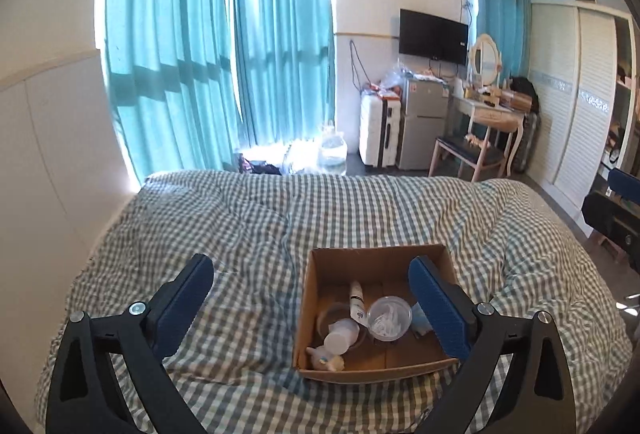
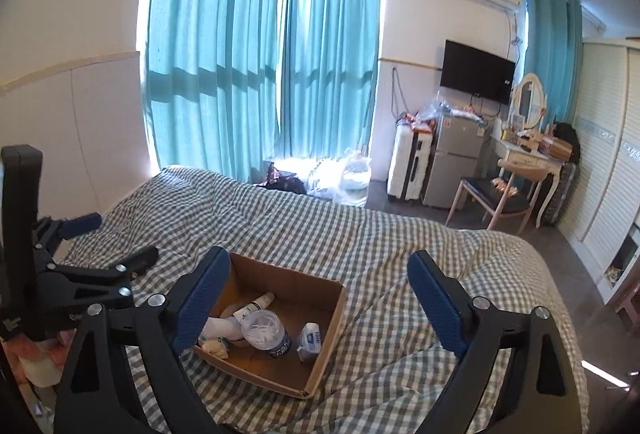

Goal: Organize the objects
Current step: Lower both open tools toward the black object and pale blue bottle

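An open cardboard box sits on the checked bed cover. It holds a white tube, a clear round tub of cotton swabs, a small white bottle and a little toy. My left gripper hovers above the box's near left side, open and empty. In the right wrist view the same box also shows a blue-and-white packet. My right gripper hangs over it, open with nothing between its fingers. The left gripper appears at that view's left edge.
The bed fills the foreground, with a wall along its left side. Beyond its far edge are teal curtains, bags and a water jug on the floor, a white suitcase, a small fridge, a chair, a dressing table and a wardrobe.
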A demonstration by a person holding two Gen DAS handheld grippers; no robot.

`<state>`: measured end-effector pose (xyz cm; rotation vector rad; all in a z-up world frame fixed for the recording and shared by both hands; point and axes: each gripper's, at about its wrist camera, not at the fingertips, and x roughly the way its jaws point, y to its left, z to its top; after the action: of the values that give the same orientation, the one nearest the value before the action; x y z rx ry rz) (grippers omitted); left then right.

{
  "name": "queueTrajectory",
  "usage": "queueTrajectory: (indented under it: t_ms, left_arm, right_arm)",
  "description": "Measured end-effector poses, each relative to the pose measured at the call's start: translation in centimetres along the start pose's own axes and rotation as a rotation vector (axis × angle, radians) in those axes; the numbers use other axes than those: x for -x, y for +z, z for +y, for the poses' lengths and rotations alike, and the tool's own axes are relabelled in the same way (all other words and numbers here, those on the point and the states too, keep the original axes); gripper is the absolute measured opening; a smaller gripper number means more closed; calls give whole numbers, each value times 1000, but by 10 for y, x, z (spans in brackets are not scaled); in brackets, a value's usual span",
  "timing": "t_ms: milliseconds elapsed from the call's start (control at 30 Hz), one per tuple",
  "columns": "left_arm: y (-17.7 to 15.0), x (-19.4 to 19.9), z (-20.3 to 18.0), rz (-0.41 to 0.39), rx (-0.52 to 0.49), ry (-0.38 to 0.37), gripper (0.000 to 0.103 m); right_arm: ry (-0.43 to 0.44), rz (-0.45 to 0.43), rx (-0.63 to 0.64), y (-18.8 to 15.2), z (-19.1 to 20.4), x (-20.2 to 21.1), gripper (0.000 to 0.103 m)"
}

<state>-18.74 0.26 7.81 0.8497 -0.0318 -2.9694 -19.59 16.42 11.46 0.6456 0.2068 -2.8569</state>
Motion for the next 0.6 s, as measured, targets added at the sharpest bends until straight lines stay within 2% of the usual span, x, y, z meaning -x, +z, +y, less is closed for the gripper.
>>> queueTrajectory:
  t_ms: [200,300,367,533,600]
  left_arm:
    - [-15,36,4,-41,39,29,103]
    - [-29,51,6,-41,71,20,103]
    - [-35,55,3,-43,68,24,103]
    - [-63,59,-4,-59,54,77,103]
    - [-75,51,-8,-28,51,65,103]
  right_arm:
    - [-78,-63,45,-14,11,39,100]
    - [-56,-58,37,-31,11,47,101]
    - [-26,-33,17,-44,9,44,101]
    - [-15,55,14,-78,4,26,101]
    - [11,103,17,-94,1,17,101]
